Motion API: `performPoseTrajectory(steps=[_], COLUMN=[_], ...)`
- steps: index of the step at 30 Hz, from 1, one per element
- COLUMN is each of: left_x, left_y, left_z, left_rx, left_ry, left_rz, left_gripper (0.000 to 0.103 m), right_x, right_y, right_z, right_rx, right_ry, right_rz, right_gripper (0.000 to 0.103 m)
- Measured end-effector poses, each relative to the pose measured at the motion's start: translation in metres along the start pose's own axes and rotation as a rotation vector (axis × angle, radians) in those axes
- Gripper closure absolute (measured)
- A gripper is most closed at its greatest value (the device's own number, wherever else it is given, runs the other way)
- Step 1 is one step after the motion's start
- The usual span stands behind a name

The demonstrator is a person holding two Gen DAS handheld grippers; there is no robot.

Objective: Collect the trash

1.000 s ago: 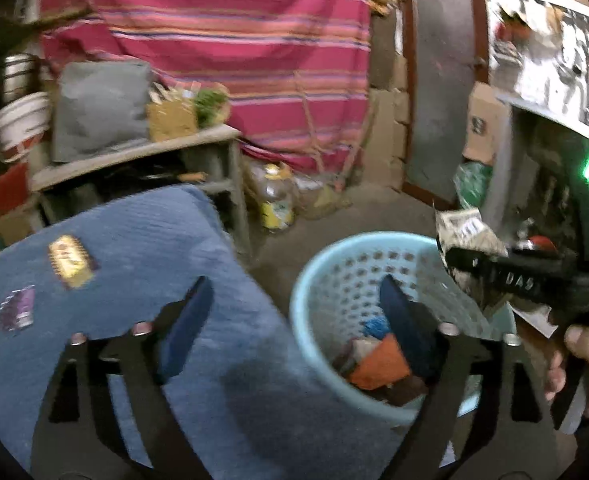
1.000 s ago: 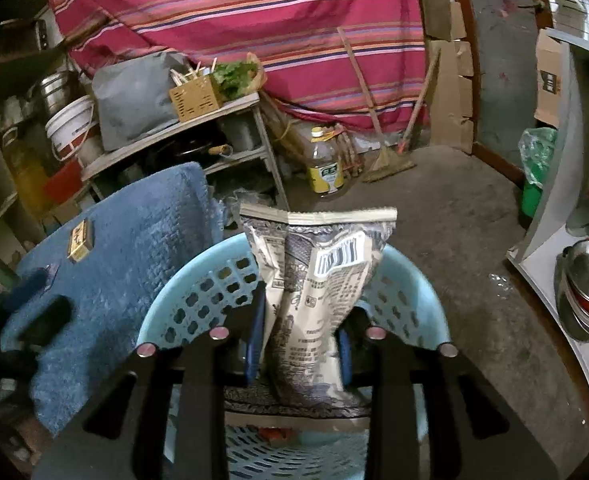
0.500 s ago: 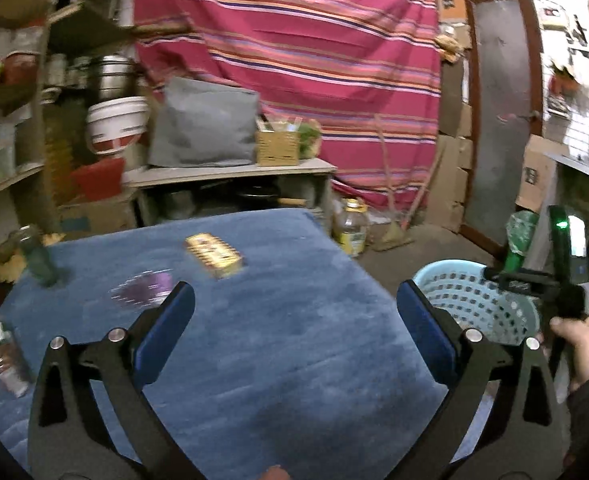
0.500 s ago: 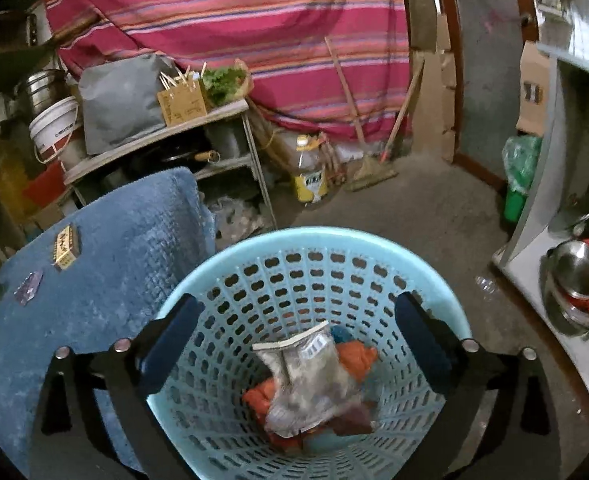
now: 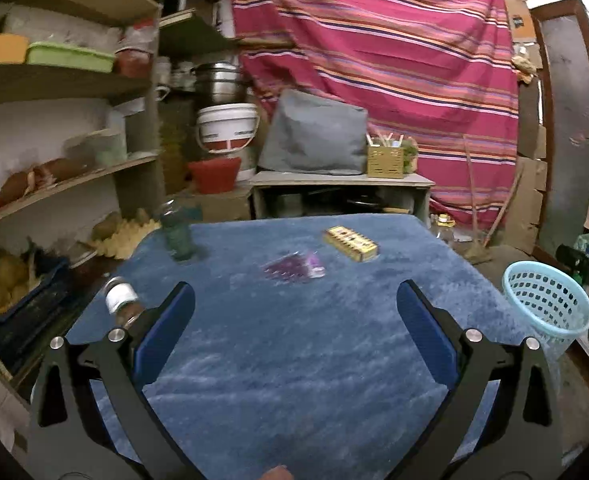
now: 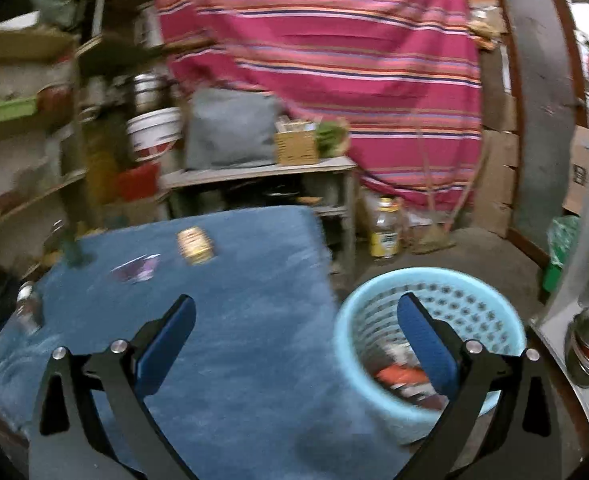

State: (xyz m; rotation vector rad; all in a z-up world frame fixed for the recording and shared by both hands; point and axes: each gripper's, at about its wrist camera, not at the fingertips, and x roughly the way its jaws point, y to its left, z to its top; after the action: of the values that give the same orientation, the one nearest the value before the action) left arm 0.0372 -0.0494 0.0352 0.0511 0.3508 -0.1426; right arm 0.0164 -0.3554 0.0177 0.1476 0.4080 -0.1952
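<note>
Your left gripper [image 5: 294, 320] and right gripper [image 6: 294, 324] both had their fingers spread wide, holding nothing. A yellow box [image 5: 350, 243] and purple wrapper [image 5: 294, 268] lay on the blue desk [image 5: 294, 360]; the basket [image 6: 374, 344] beside it held trash.

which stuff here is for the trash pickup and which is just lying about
For the job: yellow box, purple wrapper, both on the blue table cover; light blue basket.

Just lying about: white bucket, grey cushion, oil bottle.
</note>
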Motion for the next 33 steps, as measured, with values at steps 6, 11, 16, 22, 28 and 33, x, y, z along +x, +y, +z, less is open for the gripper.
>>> performPoseTrajectory(steps=[6,11,16,22,28,33], left_x=[-0.016,-0.026,-0.029,-0.026,-0.024,-0.019], left_y=[0.027,0.05,0.068,0.084,0.084,0.085], left_z=[-0.02,-0.036,-0.046,-0.049,-0.049,-0.051], left_rx=[0.012,-0.005,-0.014,-0.073,-0.075,-0.073], left_ry=[-0.019,-0.018,-0.032,-0.025,-0.034,-0.014], left_rz=[0.082,0.101,0.143,0.133,0.141,0.127], left_gripper=[0.005,0.005,0.005,0.005,0.005,0.005], right_x=[-0.027,-0.042,-0.043,-0.041,-0.034,-0.03], right_y=[0.069,0.104,0.121,0.142,0.156,0.161], right_z=[-0.023,-0.041,-0.046,-0.049,-0.052,-0.054], right_rx=[-0.076,-0.113,-0.129,-0.174,-0.195,-0.2], right_ry=[-0.033,-0.066,-0.063,-0.075,-0.056,-0.045], right_rz=[0.081,0.095,0.119,0.106,0.12,0.119], right_gripper=[0.004,0.004,0.004,0.004,0.004,0.004])
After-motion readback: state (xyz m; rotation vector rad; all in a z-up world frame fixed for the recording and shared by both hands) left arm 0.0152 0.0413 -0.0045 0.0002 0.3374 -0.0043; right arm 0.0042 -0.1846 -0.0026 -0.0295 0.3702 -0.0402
